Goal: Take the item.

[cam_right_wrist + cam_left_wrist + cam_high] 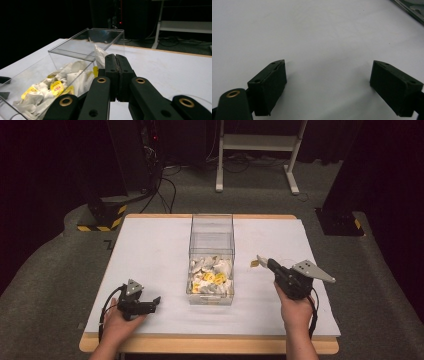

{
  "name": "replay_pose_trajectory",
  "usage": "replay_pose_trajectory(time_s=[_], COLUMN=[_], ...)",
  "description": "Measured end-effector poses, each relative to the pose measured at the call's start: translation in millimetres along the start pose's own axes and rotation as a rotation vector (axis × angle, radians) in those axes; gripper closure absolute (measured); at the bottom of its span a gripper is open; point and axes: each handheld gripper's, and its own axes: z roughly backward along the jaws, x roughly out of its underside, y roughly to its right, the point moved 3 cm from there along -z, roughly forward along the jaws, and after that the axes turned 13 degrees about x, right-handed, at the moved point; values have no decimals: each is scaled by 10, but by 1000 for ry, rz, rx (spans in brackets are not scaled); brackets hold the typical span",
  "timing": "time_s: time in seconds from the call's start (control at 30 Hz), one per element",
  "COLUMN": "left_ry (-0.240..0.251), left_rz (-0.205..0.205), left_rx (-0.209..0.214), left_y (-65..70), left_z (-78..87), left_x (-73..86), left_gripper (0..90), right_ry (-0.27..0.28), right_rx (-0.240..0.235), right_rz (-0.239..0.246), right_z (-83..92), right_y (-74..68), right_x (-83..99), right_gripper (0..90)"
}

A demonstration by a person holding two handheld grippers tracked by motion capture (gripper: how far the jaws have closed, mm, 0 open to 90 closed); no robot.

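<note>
Since the right gripper (115, 58) is clamped on a tea bag (100, 57) that sticks out past its fingertips, it's carried high to clear the clear bin (212, 251) just beside it. The left gripper (328, 82) sits released, nothing between its fingers.

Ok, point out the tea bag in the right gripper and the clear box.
tea bag (100, 56), right gripper view, white pouch above the jaws
clear box (212, 222), high view, far rim

I logged a glossy clear plastic box (212, 240), crinkled white paper tea bags (37, 97), and matt black fingers (117, 72).
</note>
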Motion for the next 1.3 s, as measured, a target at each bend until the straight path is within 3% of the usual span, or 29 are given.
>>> replay_pose_trajectory(time_s=[0.73,1.3], left_ry=[-4,-6], left_rz=[1,4], left_rx=[-1,-2], left_y=[-1,-2], left_z=[-3,-13], left_x=[-4,-13], left_gripper=[138,130], right_ry=[11,0], right_rx=[135,184], right_rz=[-77,-112], right_z=[185,217], right_y=[576,774], right_x=[60,138], right_gripper=[893,892])
